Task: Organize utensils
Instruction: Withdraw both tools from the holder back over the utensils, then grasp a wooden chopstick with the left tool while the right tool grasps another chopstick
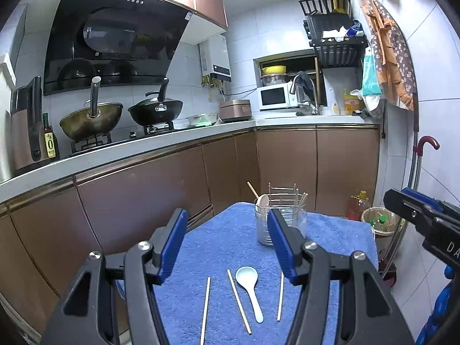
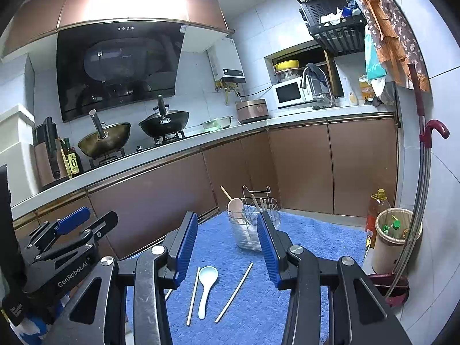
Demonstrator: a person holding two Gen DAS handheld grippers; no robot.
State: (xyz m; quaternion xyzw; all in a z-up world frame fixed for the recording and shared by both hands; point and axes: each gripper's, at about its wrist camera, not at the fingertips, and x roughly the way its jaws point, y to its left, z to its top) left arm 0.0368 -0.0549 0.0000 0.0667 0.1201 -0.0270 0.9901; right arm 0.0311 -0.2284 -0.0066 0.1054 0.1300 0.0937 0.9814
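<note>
A blue towel (image 1: 339, 235) covers a small table. On its near part lie a white spoon (image 1: 248, 290) (image 2: 207, 287) and three loose wooden chopsticks (image 1: 238, 300) (image 2: 234, 291), side by side. At the far end stands a wire utensil holder (image 1: 280, 221) (image 2: 253, 224) with a pale wooden spoon (image 1: 263, 202) and a few chopsticks in it. My left gripper (image 1: 227, 230) hovers above the near utensils, open, with nothing between its blue pads. My right gripper (image 2: 227, 244) hangs beside it on the right, open and empty too.
Brown cabinets and a white counter with two woks (image 1: 95, 118) run along the left and back. On the floor at the right stand a bin (image 2: 398, 235), an oil bottle (image 2: 378, 210) and a red-handled umbrella (image 2: 434, 132) by the tiled wall.
</note>
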